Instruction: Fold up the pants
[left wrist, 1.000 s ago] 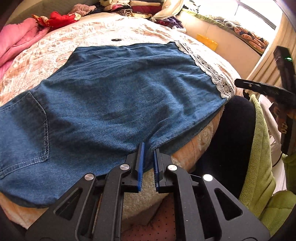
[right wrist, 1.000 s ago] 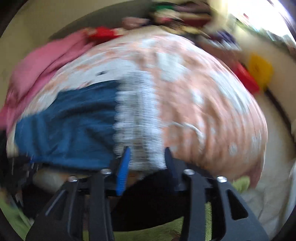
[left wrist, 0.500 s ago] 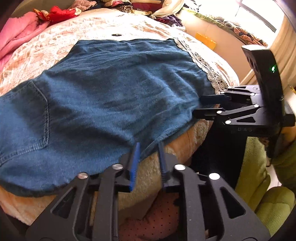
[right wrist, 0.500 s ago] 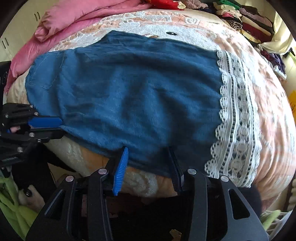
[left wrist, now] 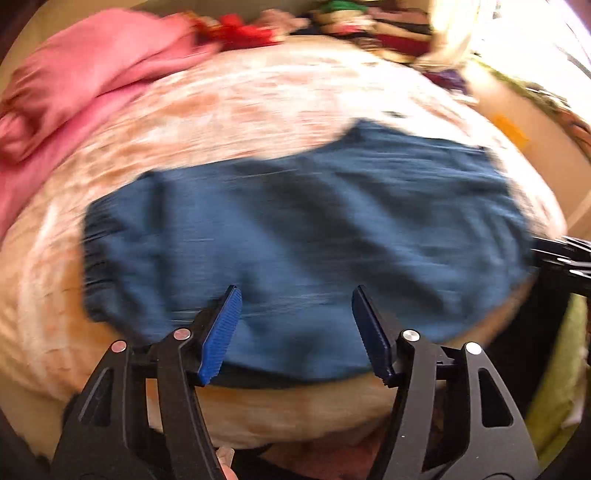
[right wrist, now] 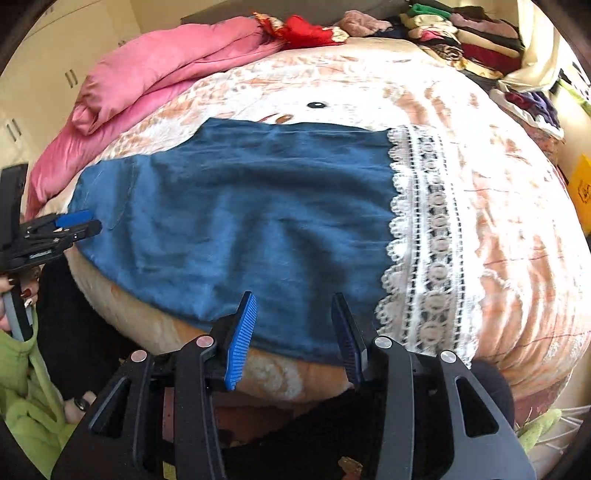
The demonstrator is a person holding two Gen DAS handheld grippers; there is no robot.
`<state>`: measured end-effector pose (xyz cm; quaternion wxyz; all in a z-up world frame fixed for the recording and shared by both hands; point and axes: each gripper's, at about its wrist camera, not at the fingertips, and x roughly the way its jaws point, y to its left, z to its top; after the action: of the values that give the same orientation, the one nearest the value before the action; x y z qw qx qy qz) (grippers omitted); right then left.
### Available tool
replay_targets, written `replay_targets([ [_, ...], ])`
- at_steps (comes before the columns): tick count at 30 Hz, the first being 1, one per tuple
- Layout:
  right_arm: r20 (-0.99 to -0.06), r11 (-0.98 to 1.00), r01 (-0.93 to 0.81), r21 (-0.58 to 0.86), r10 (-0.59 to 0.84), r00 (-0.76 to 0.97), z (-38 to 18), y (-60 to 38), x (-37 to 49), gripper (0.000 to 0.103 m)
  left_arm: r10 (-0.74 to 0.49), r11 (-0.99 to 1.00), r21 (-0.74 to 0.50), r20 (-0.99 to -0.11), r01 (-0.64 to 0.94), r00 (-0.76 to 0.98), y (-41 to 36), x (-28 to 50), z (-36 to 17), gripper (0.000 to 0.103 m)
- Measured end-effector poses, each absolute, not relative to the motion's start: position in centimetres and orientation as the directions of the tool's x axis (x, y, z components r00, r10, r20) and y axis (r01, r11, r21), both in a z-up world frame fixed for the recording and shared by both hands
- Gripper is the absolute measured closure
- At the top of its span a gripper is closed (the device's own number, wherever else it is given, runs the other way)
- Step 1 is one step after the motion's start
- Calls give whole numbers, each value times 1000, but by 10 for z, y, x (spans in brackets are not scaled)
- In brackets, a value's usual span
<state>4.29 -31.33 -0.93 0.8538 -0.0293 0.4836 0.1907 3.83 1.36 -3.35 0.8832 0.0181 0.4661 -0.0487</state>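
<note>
Only at right wrist, lace trim [right wrist: 424,236] on pants [right wrist: 251,221], left wrist blurred

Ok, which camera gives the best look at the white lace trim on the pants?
The right wrist view: the lace trim is sharp, running along the right end of the blue pants. The left wrist view is motion-blurred, and no lace can be made out there.

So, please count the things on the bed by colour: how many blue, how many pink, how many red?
Blue: 1, the denim pants
Pink: 1, the quilt
Red: 1, the garment
Total: 3. The clothes pile at the far right is too jumbled to count.
</note>
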Motion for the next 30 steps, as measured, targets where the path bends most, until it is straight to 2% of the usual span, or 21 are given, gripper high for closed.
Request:
replay_targets([
  [3,-854,941,-315,124,263,450,-16,-322,46,62,-17,999,10,-825,44,565,35,46,-40,48],
  [6,-869,951,-267,152,258,422,-28,-334,48,62,-68,998,-60,-828,32,557,51,49,-43,49],
  [10,-865,951,-271,149,258,430,-24,-336,44,62,-81,997,-71,-811,40,579,46,44,-33,49],
  [15,-826,929,-337,155,309,472,-1,-322,41,62,-158,986,-89,-777,141,609,17,37,-14,49],
  [21,-815,912,-390,127,321,483,8,-296,63,62,-242,953,-83,-789,293,564,-45,46,-17,49],
  [25,-812,915,-388,109,307,497,0,-287,77,62,-223,940,-37,-817,338,532,-71,49,-35,49],
  [30,-863,918,-382,106,276,424,-29,-285,73,62,-204,932,-24,-859,362,469,-77,41,-61,49],
])
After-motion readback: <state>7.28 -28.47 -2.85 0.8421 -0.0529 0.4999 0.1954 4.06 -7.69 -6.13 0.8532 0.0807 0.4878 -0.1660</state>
